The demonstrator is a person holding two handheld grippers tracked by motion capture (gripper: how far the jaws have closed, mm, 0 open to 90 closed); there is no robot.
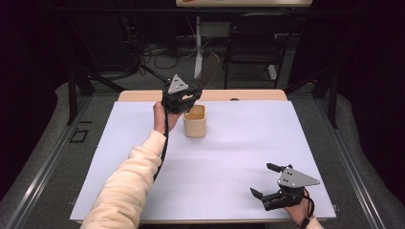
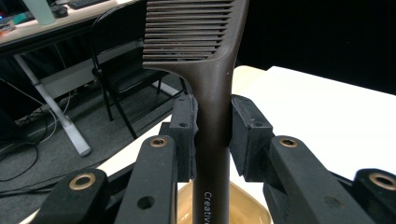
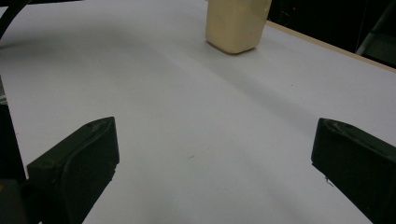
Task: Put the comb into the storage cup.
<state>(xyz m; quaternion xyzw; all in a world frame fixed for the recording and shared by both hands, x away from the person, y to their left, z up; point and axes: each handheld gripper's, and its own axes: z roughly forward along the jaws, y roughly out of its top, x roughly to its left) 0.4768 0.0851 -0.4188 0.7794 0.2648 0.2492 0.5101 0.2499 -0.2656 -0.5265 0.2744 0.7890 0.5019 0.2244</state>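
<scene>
The left hand-held gripper (image 1: pixel 187 98) is clamped on the handle of a long dark brown plastic comb (image 1: pixel 206 71), whose long axis rises up and away from the person, toothed end highest (teeth seen in the left gripper view). Just below it, a cream rounded-square plastic cup (image 1: pixel 195 121) stands upright on the white surface (image 1: pixel 239 157). At the near right, the right hand-held gripper (image 1: pixel 266 180) rests with jaws spread wide, holding nothing.
</scene>
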